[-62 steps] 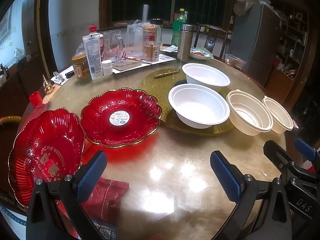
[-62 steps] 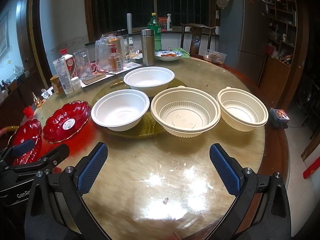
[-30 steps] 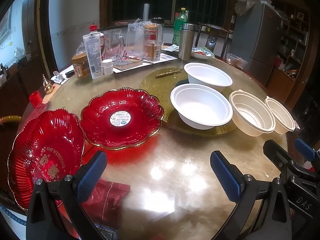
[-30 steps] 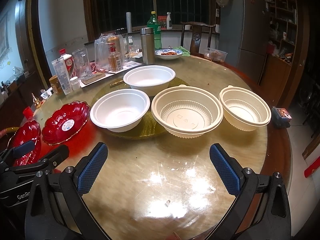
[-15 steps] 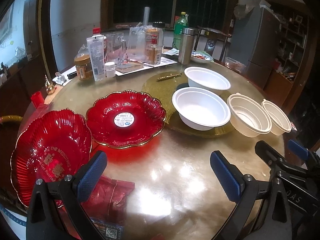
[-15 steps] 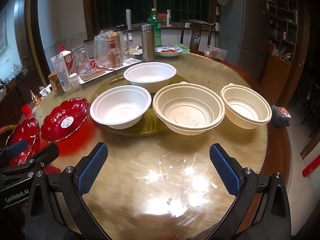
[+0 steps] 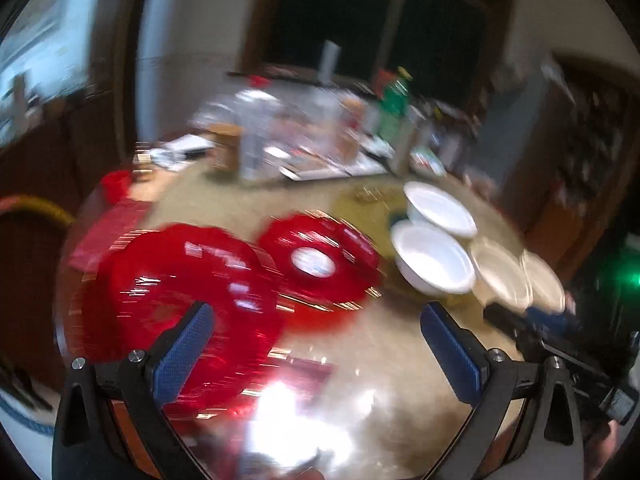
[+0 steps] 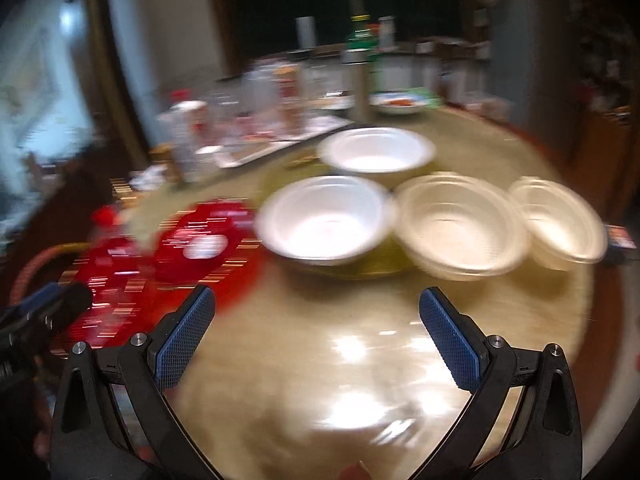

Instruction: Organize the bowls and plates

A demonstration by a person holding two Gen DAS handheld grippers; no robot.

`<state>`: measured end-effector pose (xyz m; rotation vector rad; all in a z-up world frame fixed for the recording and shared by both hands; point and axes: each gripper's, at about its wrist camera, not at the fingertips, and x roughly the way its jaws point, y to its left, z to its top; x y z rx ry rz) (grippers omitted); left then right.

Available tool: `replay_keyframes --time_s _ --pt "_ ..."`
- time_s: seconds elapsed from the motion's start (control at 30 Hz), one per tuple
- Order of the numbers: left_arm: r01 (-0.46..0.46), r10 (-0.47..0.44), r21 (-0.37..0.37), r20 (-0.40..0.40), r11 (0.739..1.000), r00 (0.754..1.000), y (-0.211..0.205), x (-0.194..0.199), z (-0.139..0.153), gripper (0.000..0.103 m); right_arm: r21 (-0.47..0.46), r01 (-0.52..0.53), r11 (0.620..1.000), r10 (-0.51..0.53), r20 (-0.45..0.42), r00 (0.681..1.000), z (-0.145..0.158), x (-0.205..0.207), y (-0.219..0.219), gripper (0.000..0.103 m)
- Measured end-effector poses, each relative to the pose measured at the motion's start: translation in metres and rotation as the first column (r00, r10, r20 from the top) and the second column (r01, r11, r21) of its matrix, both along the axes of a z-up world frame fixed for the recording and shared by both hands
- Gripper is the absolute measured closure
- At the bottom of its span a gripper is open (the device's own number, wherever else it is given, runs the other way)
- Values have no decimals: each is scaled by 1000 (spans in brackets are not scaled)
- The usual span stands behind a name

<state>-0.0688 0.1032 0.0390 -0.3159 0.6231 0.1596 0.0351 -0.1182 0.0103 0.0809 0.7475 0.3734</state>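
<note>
Both views are motion-blurred. Two red scalloped plates lie on the round table: the near one (image 7: 176,284) just ahead of my open, empty left gripper (image 7: 316,352), the other (image 7: 320,264) with a white sticker beyond it. Two white bowls (image 8: 324,220) (image 8: 376,152) and two cream bowls (image 8: 460,224) (image 8: 560,220) stand in a row ahead of my open, empty right gripper (image 8: 316,332). The red plates show at the left in the right wrist view (image 8: 200,244). The right gripper shows at the right edge of the left wrist view (image 7: 560,344).
Bottles, jars, a metal flask (image 8: 360,80) and a tray crowd the far side of the table (image 8: 360,360). A red packet (image 7: 304,364) lies near the front edge by the near plate. A fridge and shelves stand at the right.
Both grippers have swung and the views are now blurred. The left view has shifted left so the red plates sit more central; the right view has turned left too. Both stay open.
</note>
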Motion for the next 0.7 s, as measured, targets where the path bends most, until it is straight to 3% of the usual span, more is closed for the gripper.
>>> replay_keyframes --time_s 0.1,0.23,0.37,0.47,0.53,0.6,0.7 --pt "-125 125 -12 27 992 992 48 -26 7 0 132 -174 976 185 -75 980 0 6 33 0" --pt "-263 263 -23 -7 964 965 103 -45 -6 0 226 -298 927 335 -143 931 -9 13 80 0" --pt "-347 339 -95 -92 933 936 147 -49 -34 0 348 -337 875 430 -237 871 -30 24 123 5" --pt "-351 337 -113 -131 929 932 156 -43 -45 1 372 -310 875 428 -292 856 -42 32 146 10" --pt "-333 315 -118 -147 936 938 155 -35 -51 1 399 -301 866 440 -323 838 -48 37 156 28" --pt "-311 290 -122 -163 943 943 154 -28 -58 9 418 -280 864 442 -365 820 -57 40 165 38" --pt "-304 275 -135 -194 943 941 154 -19 -66 31 414 -265 871 435 -397 808 -65 43 170 40"
